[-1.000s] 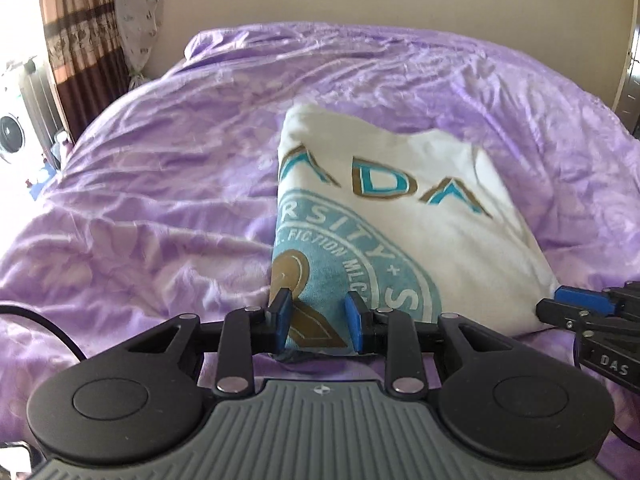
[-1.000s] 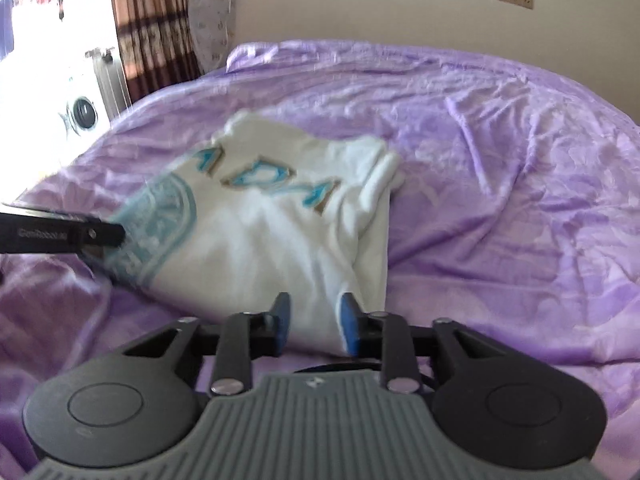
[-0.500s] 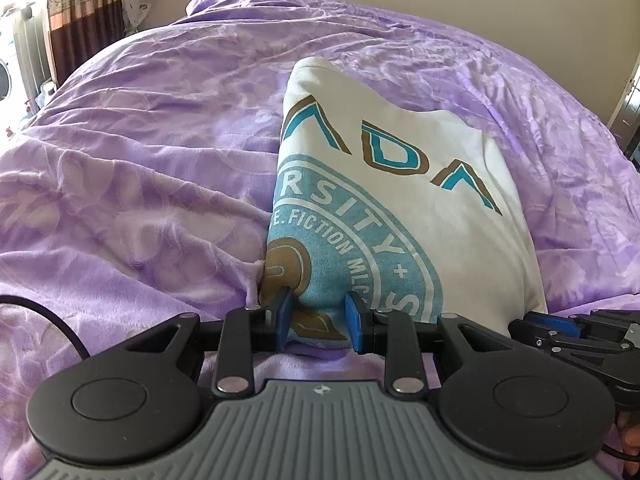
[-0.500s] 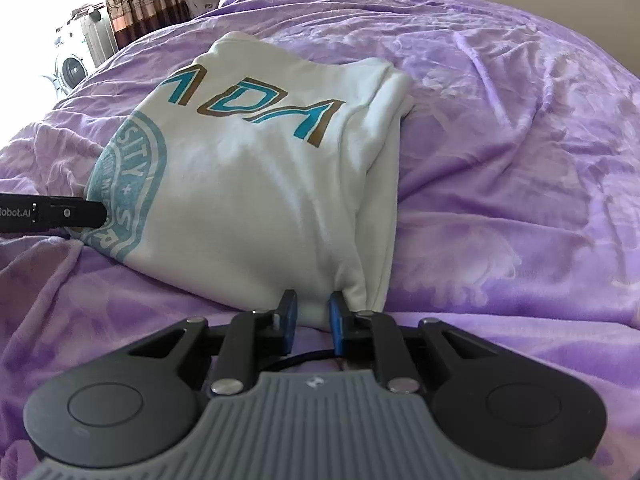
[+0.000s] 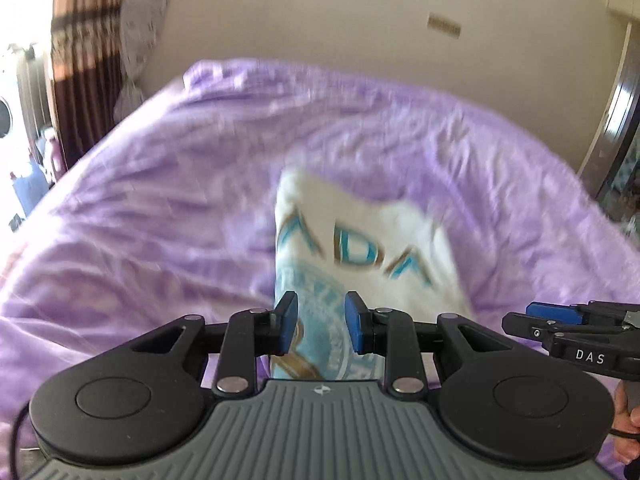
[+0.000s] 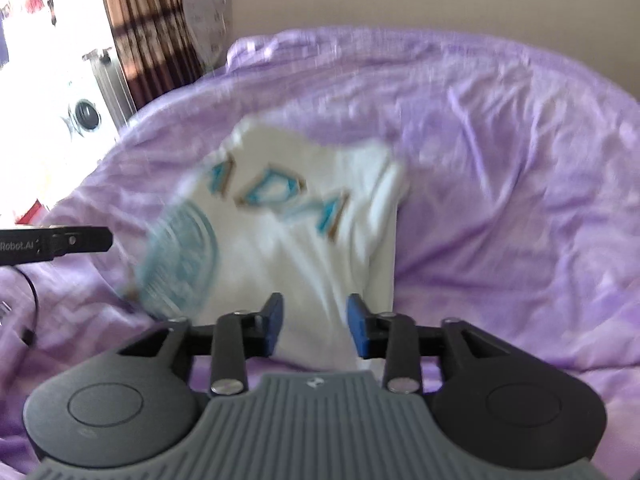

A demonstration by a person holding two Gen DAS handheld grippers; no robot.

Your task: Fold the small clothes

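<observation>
A white folded T-shirt (image 5: 360,240) with teal and gold letters and a round teal print lies on the purple bedspread (image 5: 140,220); it also shows in the right wrist view (image 6: 304,208). My left gripper (image 5: 318,322) is open, its blue pads either side of the shirt's near left corner. My right gripper (image 6: 316,326) is open over the shirt's near right edge. Each gripper shows in the other's view, the right one (image 5: 560,322) at the right, the left one (image 6: 60,240) at the left. Both views are motion-blurred.
The bedspread (image 6: 520,200) covers the whole bed. A brown curtain (image 6: 148,32) and bright window lie to the left, a beige wall (image 5: 360,20) behind, a mirror or door frame (image 5: 612,96) at the right.
Both grippers have lifted and drawn back from the shirt's near edge. The right gripper's jaws have opened wider. The shirt lies folded where it was.
</observation>
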